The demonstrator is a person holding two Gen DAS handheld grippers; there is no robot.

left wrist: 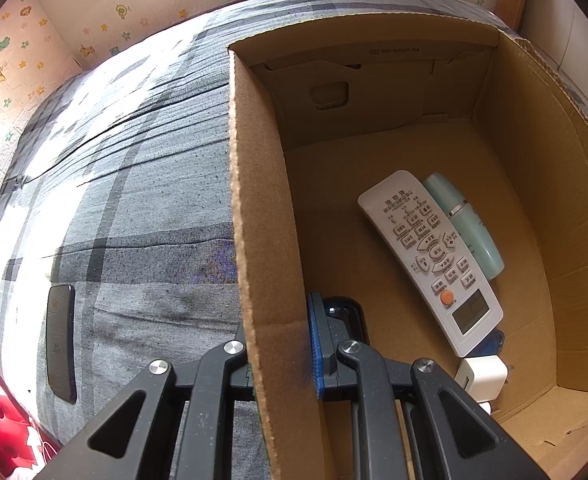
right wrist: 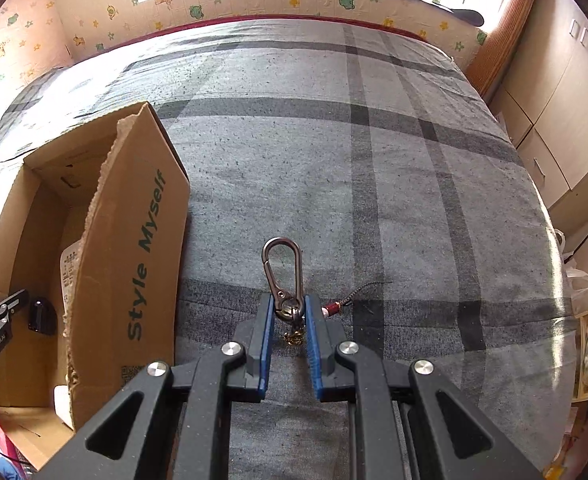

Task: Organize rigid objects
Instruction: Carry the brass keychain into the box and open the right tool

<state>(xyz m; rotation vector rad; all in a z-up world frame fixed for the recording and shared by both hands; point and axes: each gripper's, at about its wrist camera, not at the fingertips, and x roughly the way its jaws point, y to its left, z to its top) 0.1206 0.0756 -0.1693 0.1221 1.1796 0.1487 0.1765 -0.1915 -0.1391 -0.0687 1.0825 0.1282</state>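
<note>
A: Covering the bed (right wrist: 374, 160) is a grey plaid sheet, with cartoon-animal wall padding behind it and pale cabinets off to the right. What sits on it?

B: A cardboard box (left wrist: 261, 240), open-topped, torn along its near wall (the side printed "Style Myself"). To its right the sheet is bare right up to the mattress edge.

A: And inside the box?

B: A white remote control (left wrist: 430, 260) face up, a pale green bottle (left wrist: 466, 228) touching its far side, a white charger (left wrist: 482, 374) near the remote's lower end, and a black item by the left wall.

A: The left gripper (left wrist: 281, 344)?

B: Clamped on the box's left wall, 1 blue pad inside, the other finger outside. A dark phone (left wrist: 59, 342) lies flat on the sheet outside, well left.

A: The right gripper (right wrist: 288, 316)?

B: Closed on a metal carabiner keychain (right wrist: 281, 272); its ring is pinched between the 2 blue pads, the clip sticks out forward, and a small red charm shows beside the right pad.
</note>
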